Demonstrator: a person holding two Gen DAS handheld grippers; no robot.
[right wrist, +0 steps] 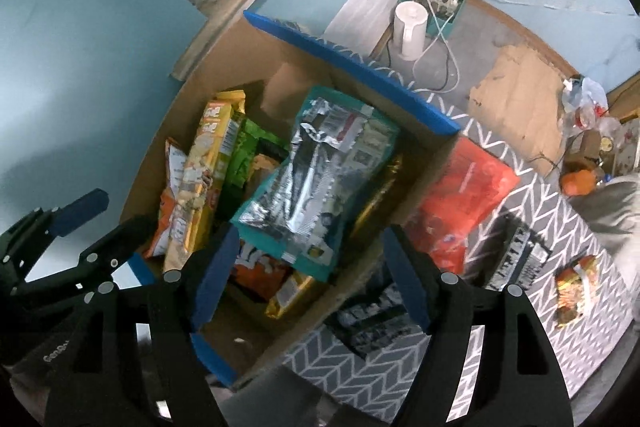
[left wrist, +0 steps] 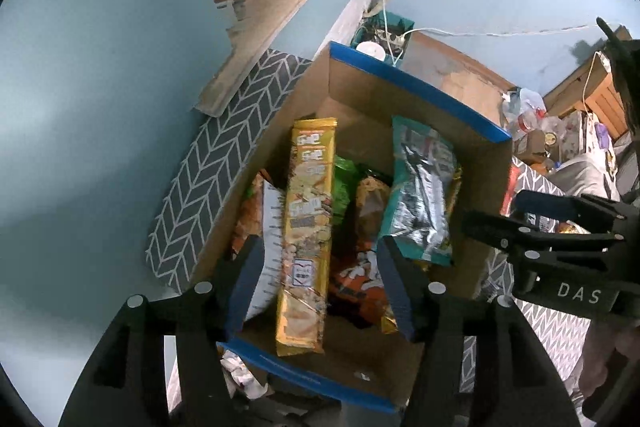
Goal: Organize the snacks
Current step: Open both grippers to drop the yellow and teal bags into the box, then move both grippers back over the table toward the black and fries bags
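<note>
Jaws on my left gripper (left wrist: 320, 291) are standing apart, pointing steeply down into the cardboard box (left wrist: 404, 89); nothing is pressing on the pads. Long yellow biscuit pack (left wrist: 306, 239) is lying between the fingers, untouched as far as I can tell. My right gripper (right wrist: 308, 283) is also gaping and holding nothing, hovering over the box's near right corner. Teal-and-silver bag (right wrist: 320, 179) is lying on top of the pile, just ahead of its left finger. Under and beside it: orange chip bag (right wrist: 260, 273), green pack (right wrist: 248, 155), gold pack (right wrist: 290, 297) near the box wall. Blue-taped rim (right wrist: 360, 67) is running along the far edge and crowding the near corner. Outside the box, on the chevron mat (right wrist: 360, 383): red bag (right wrist: 460, 203) touching the box wall, dark pack (right wrist: 372, 319) right under my right finger, small snack (right wrist: 574, 291) well apart. White kettle (right wrist: 410, 27) and cables (right wrist: 444, 39) are sitting beyond the far rim. Open room is mostly to the right, over the mat.
</note>
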